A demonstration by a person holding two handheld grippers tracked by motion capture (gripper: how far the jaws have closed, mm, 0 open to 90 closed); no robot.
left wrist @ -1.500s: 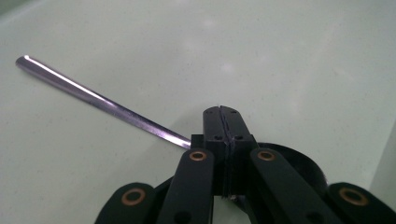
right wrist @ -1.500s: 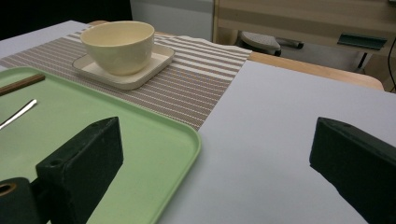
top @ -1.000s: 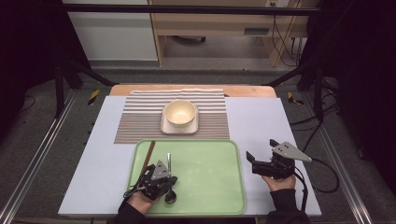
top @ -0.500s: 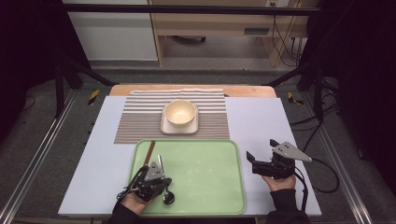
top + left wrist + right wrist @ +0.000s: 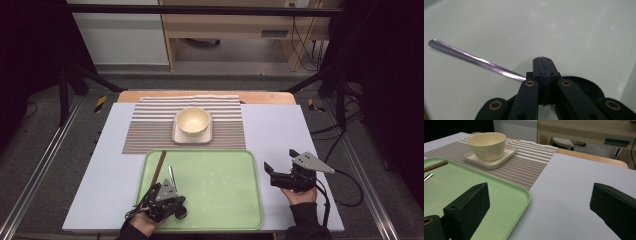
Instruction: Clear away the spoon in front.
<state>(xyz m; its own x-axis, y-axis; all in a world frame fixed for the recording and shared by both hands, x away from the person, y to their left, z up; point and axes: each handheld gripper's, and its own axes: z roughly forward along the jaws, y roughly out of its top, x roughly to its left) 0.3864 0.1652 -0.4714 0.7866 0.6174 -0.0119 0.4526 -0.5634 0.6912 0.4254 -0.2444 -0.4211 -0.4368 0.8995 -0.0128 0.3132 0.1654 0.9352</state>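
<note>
My left gripper (image 5: 167, 192) sits low over the near left corner of the green tray (image 5: 220, 200), and its jaws are pressed together on a spoon (image 5: 171, 176). In the left gripper view the two black jaws meet with no gap between them, and the spoon's (image 5: 474, 60) shiny metal handle runs out from them to the upper left, slanting just above the tray floor (image 5: 579, 32). A dark rounded shape shows right behind the closed jaws (I take it for the spoon's bowl, but I cannot tell for sure). From the high view the handle points away from me, toward the far side of the table (image 5: 280, 130).

Just left of the spoon a thin brown stick (image 5: 159, 166) lies on the tray, running from its far edge toward me; I also see its end (image 5: 435, 166) in the right gripper view, close to the tip of the spoon handle (image 5: 427, 177).

My right gripper (image 5: 280, 172) rests on the pale table surface just off the tray's right edge, held level, with its jaws standing wide apart and nothing between them. Its own view looks across the tray corner (image 5: 506, 202) toward a cream bowl (image 5: 486, 145) standing on a small square plate (image 5: 499, 160), which sits on a striped mat (image 5: 529, 167) beyond the tray. The bowl (image 5: 193, 121) is well apart from both grippers.
</note>
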